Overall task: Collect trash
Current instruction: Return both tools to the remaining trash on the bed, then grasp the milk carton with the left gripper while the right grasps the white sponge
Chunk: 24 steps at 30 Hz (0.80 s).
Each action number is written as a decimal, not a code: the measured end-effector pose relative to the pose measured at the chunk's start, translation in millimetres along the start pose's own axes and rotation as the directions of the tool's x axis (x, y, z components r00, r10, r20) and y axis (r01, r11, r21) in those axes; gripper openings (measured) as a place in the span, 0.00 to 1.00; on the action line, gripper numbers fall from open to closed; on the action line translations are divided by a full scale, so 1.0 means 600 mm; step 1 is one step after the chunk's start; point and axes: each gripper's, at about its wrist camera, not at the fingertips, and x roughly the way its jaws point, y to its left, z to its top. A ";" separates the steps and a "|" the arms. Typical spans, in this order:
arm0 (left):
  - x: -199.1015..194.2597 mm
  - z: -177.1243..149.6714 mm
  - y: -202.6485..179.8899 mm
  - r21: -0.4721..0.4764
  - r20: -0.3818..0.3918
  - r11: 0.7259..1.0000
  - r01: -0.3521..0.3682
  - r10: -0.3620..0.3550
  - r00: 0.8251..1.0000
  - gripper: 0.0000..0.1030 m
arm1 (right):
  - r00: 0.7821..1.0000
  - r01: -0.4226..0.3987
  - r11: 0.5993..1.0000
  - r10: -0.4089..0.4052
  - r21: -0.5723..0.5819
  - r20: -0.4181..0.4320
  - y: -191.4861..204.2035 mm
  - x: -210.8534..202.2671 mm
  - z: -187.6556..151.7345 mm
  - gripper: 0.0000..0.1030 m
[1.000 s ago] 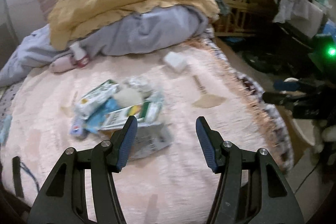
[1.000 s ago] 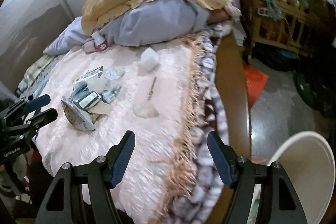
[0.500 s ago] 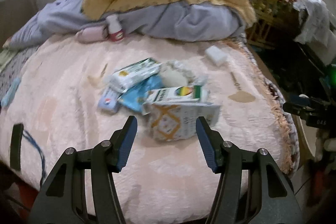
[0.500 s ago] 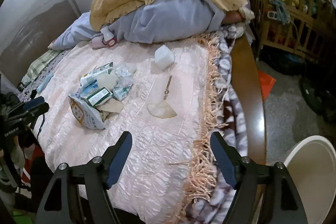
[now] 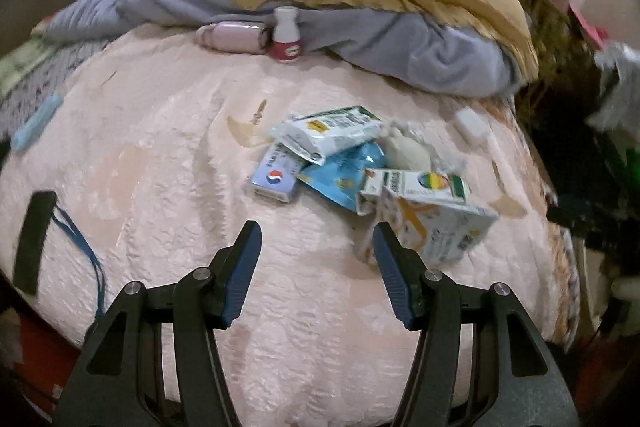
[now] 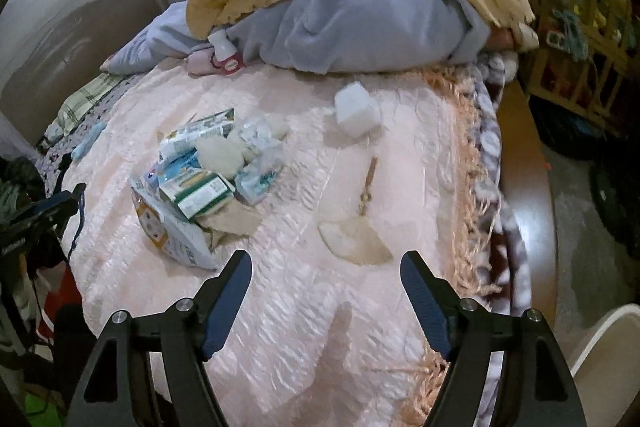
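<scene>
Your left gripper (image 5: 316, 247) swung leftward; both tongs gape empty. Steer right, straddling the carton (image 5: 436, 227) beside your right finger.

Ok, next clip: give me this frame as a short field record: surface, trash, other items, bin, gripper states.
surface: pink quilted bedspread
trash pile: orange-patterned carton, green-and-white box, blue wrapper, white pouch, small Pepsi-logo box, heaped touching
other items: white block, small hand fan, red-and-white bottle by the bedding
bin: white container, on the floor, right of the bed
left gripper: open, empty, just short of the carton
right gripper: open, empty, above bare bedspread
</scene>
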 end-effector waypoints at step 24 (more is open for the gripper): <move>0.142 0.095 0.046 0.016 -0.012 0.992 0.121 -0.121 0.993 0.59 | 0.993 0.117 0.986 -0.115 -0.120 0.023 0.024 0.140 0.133 0.72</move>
